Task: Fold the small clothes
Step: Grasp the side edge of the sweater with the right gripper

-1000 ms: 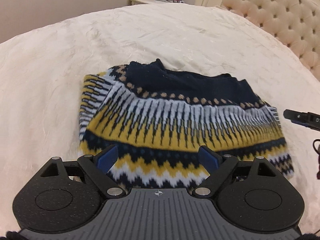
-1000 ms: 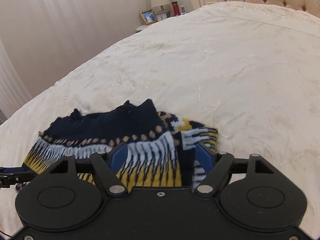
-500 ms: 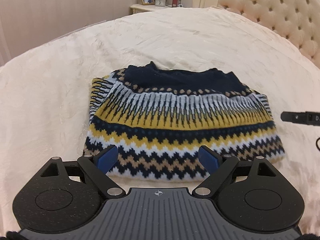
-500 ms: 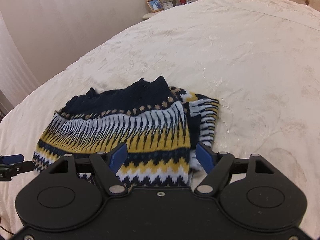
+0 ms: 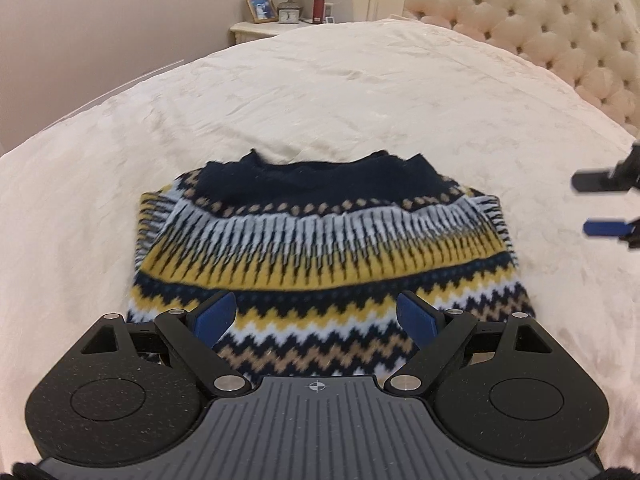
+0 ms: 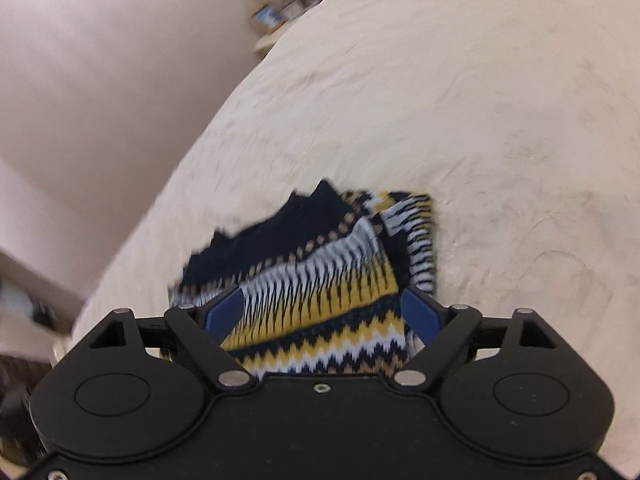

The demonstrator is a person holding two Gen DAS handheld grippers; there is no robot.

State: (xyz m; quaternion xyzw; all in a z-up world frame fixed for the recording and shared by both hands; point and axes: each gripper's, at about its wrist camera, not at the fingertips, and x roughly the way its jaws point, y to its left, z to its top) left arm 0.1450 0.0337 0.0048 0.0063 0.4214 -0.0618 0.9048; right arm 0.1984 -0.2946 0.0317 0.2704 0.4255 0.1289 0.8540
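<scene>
A small knitted sweater (image 5: 320,248) in navy, yellow, white and tan zigzag bands lies folded on the cream bedspread (image 5: 320,92), navy collar edge away from me. My left gripper (image 5: 316,308) hovers over its near hem, open, with nothing pressed between the blue pads. In the right wrist view the sweater (image 6: 320,288) is blurred and tilted. My right gripper (image 6: 320,306) hangs above its right part; its jaws are opening and clear of the knit. The right gripper (image 5: 598,204) also shows at the right edge of the left wrist view, beside the sweater, fingers apart.
A tufted cream headboard (image 5: 540,20) rises at the back right. A nightstand (image 5: 260,30) at the back holds a picture frame, a lamp, a clock and a red bottle. Bare bedspread (image 6: 500,120) surrounds the sweater on all sides.
Both grippers have drawn back and upward from the sweater, which now lies flat and farther off. The right wrist view has rolled sharply and its jaws have widened.
</scene>
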